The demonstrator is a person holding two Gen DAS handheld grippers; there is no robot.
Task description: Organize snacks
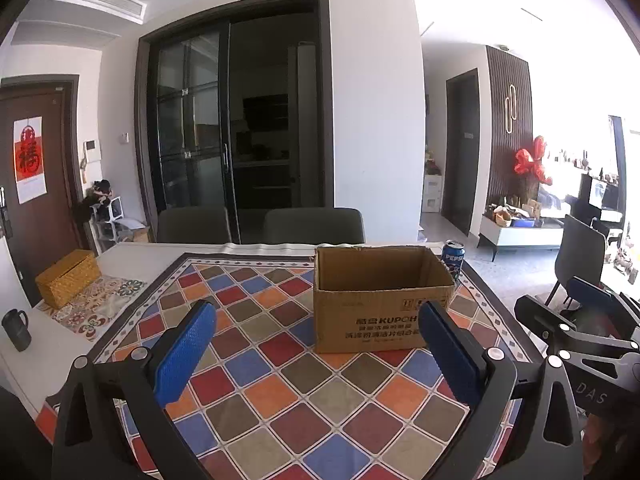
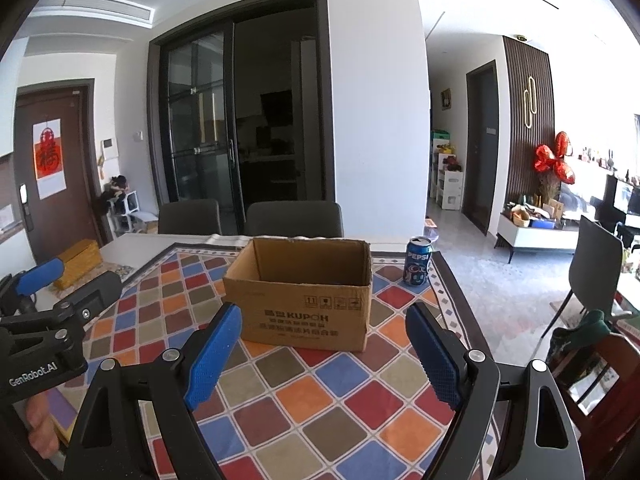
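Observation:
An open cardboard box (image 1: pixel 372 304) stands upright on the chequered tablecloth (image 1: pixel 256 360); it also shows in the right wrist view (image 2: pixel 304 300). Its inside looks empty as far as I can see. A blue Pepsi can (image 1: pixel 453 258) stands upright just behind the box's right corner, apart from it in the right wrist view (image 2: pixel 418 262). My left gripper (image 1: pixel 316 316) is open and empty, in front of the box. My right gripper (image 2: pixel 324 316) is open and empty, also in front of the box. Each gripper sees the other at its side.
A woven yellow box (image 1: pixel 68 278) and a dark mug (image 1: pixel 16 328) sit at the table's left. Two grey chairs (image 1: pixel 260 224) stand behind the far edge. Another chair (image 2: pixel 592 264) stands on the floor to the right.

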